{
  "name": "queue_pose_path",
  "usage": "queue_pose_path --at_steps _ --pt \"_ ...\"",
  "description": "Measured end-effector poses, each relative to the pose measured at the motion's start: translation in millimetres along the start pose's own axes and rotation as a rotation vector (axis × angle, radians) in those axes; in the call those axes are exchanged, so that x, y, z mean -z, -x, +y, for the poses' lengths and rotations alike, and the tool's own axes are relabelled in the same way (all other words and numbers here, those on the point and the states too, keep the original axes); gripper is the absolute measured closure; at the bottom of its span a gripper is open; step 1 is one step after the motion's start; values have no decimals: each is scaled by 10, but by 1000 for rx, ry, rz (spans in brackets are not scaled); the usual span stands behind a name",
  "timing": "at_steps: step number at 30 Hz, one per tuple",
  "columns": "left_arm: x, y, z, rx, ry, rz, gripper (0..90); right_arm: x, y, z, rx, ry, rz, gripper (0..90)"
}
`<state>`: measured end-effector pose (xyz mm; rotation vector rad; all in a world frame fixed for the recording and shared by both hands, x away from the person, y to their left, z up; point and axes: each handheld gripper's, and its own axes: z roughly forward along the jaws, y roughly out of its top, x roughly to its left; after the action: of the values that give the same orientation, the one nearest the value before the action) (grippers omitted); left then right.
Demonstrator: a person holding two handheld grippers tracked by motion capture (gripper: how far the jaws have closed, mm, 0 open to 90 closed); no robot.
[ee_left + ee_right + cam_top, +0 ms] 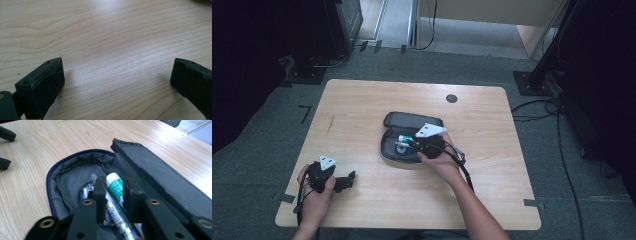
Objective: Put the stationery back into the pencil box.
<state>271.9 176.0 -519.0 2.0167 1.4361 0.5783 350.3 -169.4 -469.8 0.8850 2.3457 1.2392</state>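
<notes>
Nearest to us, at the near left of the pale wood-grain counter (362, 100), our left tool (346, 181) rests low over bare wood with its black jaws standing wide apart and nothing between them. Farther in, near the middle of the counter, our right tool (113, 188) reaches into the open dark grey fabric zip pouch (388, 150), whose lid flap (412, 120) is folded back on the far side. In the right gripper view the jaws stand a little apart on either side of a white tube with a green label (115, 186); the pads look clear of it, so we judge the tool slightly open, not gripping. The tube lies inside the pouch against the wall below the flap, beside a slim clear-barrelled pen (117, 218) and over a round, shiny, foil-wrapped item (85, 190) on the pouch floor. We expect the tube to be light, smooth and a bit slippery, stiff enough to take a firm pinch but able to roll between flat pads, so we would take it across its middle, square to its length. The pouch itself is soft and light and will likely slide or collapse if pushed, so the free left tool could steady its near rim.
</notes>
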Motion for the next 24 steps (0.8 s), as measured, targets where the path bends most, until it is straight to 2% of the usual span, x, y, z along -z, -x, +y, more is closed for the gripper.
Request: queue_pose_path --at_steps 6,8,13,16,19,21,24 --pt "0 0 0 0 0 0 0 74 2 -66 -36 -1 -12 535" --pt "0 0 0 0 0 0 0 118 -21 -81 -46 1 -46 465" --pt "0 0 0 0 0 0 0 229 -33 -108 -89 -3 -95 295" --pt "0 0 0 0 0 0 0 287 -45 -132 -89 -17 -139 223" --pt "0 0 0 0 -1 0 0 365 -55 -160 -101 -25 -160 133" --pt "0 0 0 -1 0 0 0 428 -48 -178 -113 -25 -177 116" --pt "0 2 1 1 -1 2 0 518 -21 -216 -132 -30 -179 66"
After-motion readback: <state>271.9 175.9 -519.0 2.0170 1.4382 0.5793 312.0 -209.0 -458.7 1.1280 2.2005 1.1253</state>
